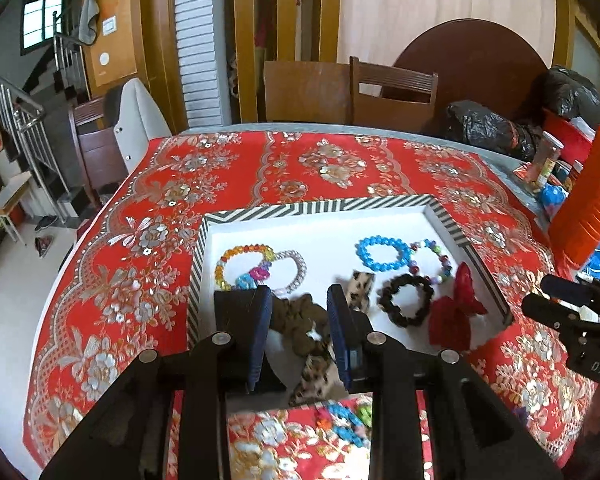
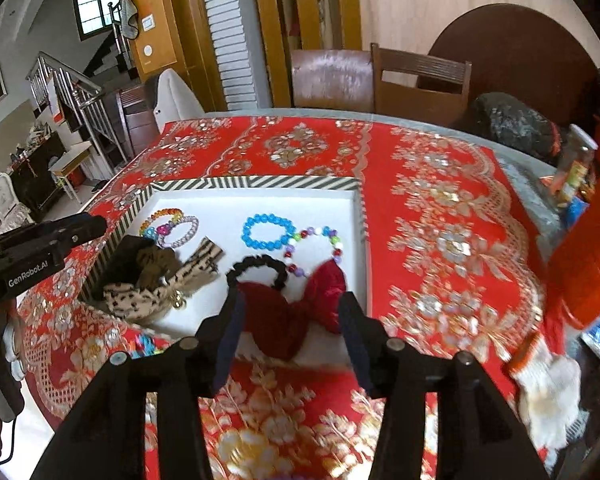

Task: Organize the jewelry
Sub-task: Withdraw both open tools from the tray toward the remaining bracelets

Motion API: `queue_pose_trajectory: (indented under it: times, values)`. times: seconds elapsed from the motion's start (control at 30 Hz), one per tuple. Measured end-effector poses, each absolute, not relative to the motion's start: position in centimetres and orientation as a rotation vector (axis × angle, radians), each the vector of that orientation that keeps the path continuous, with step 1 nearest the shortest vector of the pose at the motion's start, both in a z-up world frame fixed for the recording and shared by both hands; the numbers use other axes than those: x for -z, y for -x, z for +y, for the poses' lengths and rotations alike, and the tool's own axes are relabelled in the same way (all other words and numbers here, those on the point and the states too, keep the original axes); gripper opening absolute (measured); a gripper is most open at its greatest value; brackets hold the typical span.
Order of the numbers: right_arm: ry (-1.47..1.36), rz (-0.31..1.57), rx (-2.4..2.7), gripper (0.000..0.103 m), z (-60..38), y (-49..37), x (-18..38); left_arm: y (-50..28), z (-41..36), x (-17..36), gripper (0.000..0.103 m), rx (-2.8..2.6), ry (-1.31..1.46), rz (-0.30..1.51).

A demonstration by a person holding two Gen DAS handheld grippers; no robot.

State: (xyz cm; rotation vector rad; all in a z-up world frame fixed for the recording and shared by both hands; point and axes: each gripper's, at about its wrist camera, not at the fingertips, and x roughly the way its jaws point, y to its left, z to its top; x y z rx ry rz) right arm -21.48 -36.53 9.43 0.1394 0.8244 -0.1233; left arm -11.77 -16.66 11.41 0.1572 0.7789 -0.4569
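The tray [image 1: 448, 216], white inside with a striped rim, sits on the red floral tablecloth [image 1: 148, 208] and already holds most of the pieces; a multicolour bead bracelet [image 1: 242, 264] and a clear one [image 1: 292, 270] lie touching at its left, a blue bead bracelet [image 1: 382, 254] and a mixed bead bracelet [image 1: 432, 260] at its right, a black scrunchie [image 1: 406, 300] just below them; the brown scrunchie [image 1: 300, 320] and the leopard-print bow [image 2: 160, 292] crowd the near left corner, the bow hanging over the rim, and the red bow [image 2: 296, 312] lies across the near right edge; a few bright beaded pieces [image 1: 346, 420] are on the cloth outside the tray. The step in hand looks like tidying the two soft pieces at the near edge; to do it well, each should be pinched at its bunched middle, lifted clear of the rim, and set on bare white floor away from the bracelets, so nothing overlaps or drags beads along. The left gripper [image 1: 300, 308] has its fingers apart, straddling the brown scrunchie, contact unclear; the right gripper [image 2: 292, 320] is wide apart around the red bow, holding nothing.
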Motion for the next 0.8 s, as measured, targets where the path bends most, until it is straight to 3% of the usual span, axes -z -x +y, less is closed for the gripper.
queue_pose_trajectory:
  times: [0.8]
  values:
    - [-0.168,0.820,0.145,0.057,-35.0,26.2,-8.3,18.1,-16.6,-10.7,0.030,0.433,-0.174,0.768]
